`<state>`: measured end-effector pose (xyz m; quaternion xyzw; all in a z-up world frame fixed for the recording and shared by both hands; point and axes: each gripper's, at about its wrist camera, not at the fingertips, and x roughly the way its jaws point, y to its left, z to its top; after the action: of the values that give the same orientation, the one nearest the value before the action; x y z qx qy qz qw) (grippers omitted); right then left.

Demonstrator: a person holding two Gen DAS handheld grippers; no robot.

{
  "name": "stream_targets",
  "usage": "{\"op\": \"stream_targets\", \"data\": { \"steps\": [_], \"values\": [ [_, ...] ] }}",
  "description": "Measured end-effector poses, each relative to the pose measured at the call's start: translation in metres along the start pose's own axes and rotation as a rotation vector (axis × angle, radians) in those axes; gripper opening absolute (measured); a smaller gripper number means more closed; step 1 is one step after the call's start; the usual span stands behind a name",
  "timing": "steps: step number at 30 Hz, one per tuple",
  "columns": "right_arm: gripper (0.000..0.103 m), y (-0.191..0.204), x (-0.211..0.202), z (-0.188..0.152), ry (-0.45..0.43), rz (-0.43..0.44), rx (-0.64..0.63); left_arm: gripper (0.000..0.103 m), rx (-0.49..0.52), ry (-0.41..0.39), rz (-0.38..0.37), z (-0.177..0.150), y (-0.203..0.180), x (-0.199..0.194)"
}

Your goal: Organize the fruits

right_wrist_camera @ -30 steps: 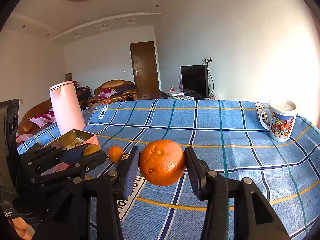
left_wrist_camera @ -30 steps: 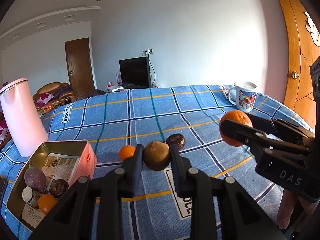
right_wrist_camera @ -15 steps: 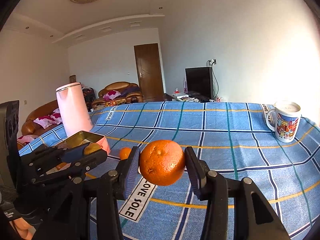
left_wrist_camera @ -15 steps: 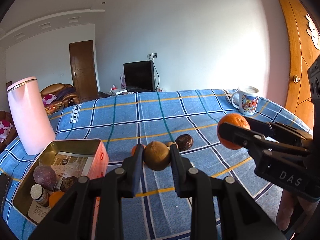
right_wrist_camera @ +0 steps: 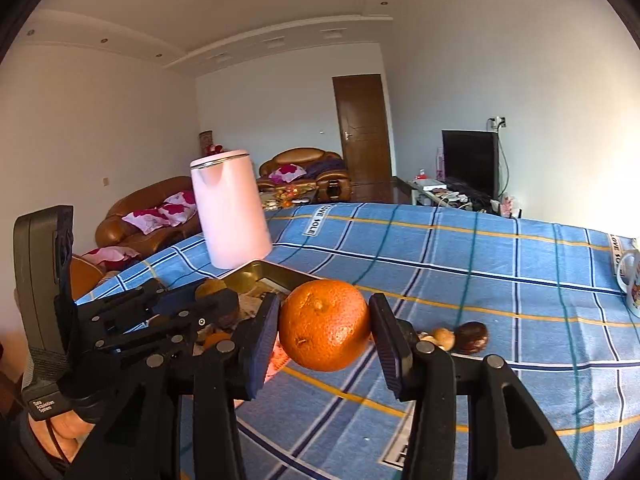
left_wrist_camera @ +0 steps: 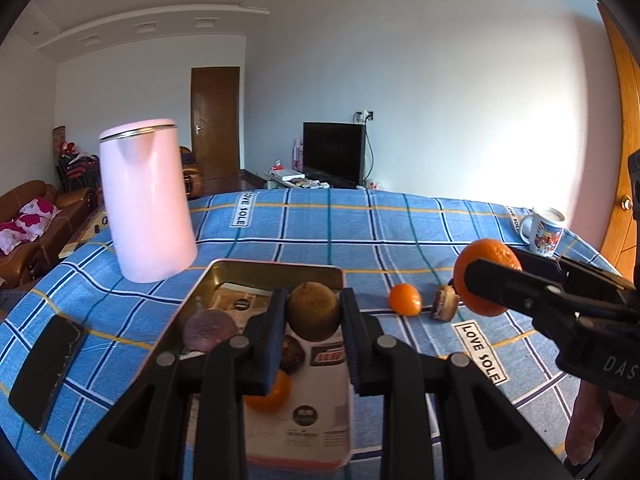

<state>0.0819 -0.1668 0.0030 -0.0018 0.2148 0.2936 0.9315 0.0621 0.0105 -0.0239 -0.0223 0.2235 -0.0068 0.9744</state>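
My left gripper point(left_wrist_camera: 314, 312) is shut on a brown kiwi point(left_wrist_camera: 314, 310) and hangs over the open metal tin point(left_wrist_camera: 280, 270). Inside the tin lie a purple fruit point(left_wrist_camera: 210, 330), a dark fruit point(left_wrist_camera: 292, 354) and a small orange point(left_wrist_camera: 270, 398). My right gripper point(right_wrist_camera: 324, 330) is shut on a large orange point(right_wrist_camera: 324, 326), held above the cloth just right of the tin point(right_wrist_camera: 264, 270). In the left wrist view that orange point(left_wrist_camera: 486, 268) shows at right. A small orange point(left_wrist_camera: 405, 299) and a cut brown piece point(left_wrist_camera: 445, 302) lie on the cloth.
A tall pink kettle point(left_wrist_camera: 146, 200) stands behind the tin. A dark phone point(left_wrist_camera: 46, 368) lies at the table's left edge. A printed mug point(left_wrist_camera: 544, 230) stands at the far right. A dark round fruit point(right_wrist_camera: 474, 336) lies on the blue checked cloth point(right_wrist_camera: 500, 264).
Both grippers swung left with their fruits. The tin moved from the left edge of the left wrist view to directly under the kiwi. The kettle looks larger and nearer.
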Motion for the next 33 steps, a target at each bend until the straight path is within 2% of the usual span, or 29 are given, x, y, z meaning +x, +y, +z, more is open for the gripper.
{"op": "stream_targets", "data": {
  "steps": [6,13,22,27,29,31,33],
  "values": [
    [0.048,0.044,0.03,0.001,0.053,0.086,-0.05,0.028,-0.052,0.028,0.05,-0.009,0.038,0.001],
    [0.048,0.079,0.066,-0.015,0.139,0.123,-0.11,0.028,-0.086,0.072,0.049,-0.022,0.06,0.007],
    [0.048,0.09,0.094,-0.029,0.236,0.112,-0.137,0.028,-0.111,0.145,0.025,-0.032,0.076,0.019],
    [0.049,0.092,0.1,-0.033,0.283,0.113,-0.153,0.028,-0.109,0.166,0.037,-0.034,0.078,0.022],
    [0.049,0.092,0.1,-0.034,0.282,0.117,-0.152,0.033,-0.112,0.17,0.035,-0.034,0.078,0.022],
    [0.051,0.089,0.097,-0.033,0.277,0.119,-0.139,0.043,-0.109,0.159,0.038,-0.032,0.075,0.018],
    [0.057,0.084,0.086,-0.029,0.251,0.119,-0.134,0.06,-0.103,0.137,0.044,-0.028,0.069,0.012]
  ]
}}
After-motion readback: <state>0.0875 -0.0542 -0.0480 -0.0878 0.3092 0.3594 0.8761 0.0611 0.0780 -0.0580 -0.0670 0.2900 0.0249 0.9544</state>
